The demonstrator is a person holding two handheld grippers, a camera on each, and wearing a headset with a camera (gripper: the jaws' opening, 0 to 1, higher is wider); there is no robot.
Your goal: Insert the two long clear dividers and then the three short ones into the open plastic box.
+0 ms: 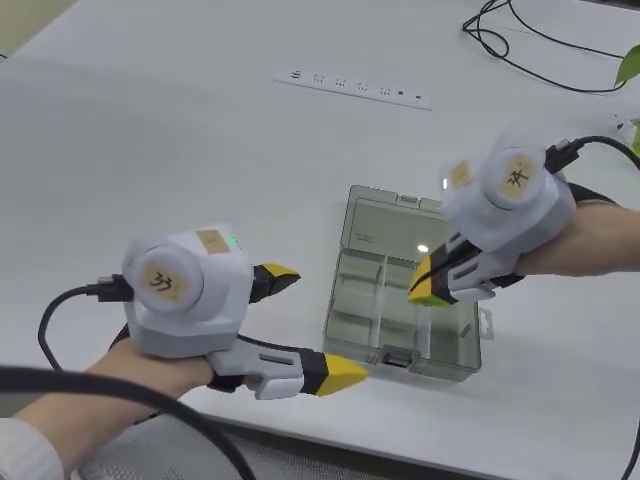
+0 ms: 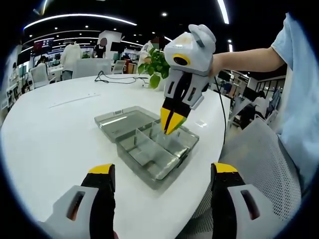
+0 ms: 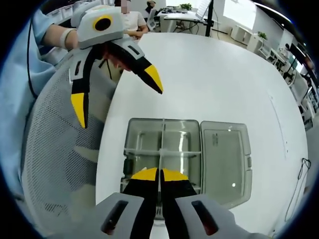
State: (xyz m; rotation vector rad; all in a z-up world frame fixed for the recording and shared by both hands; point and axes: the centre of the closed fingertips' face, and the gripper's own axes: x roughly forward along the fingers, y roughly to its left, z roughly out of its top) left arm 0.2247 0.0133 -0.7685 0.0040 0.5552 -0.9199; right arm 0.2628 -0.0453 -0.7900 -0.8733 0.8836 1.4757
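Divider [image 3: 162, 137] inside box [image 3: 127, 144] on table [image 3: 209, 69]

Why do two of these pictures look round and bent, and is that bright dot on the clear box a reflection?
Left gripper view: a fisheye lens bends the table edge and stretches the ceiling lights into arcs. Right gripper view: same bending, and a small bright reflection sits on the clear lid. Head view: straight lines, even light, soft shadows, one similar glint on the lid.
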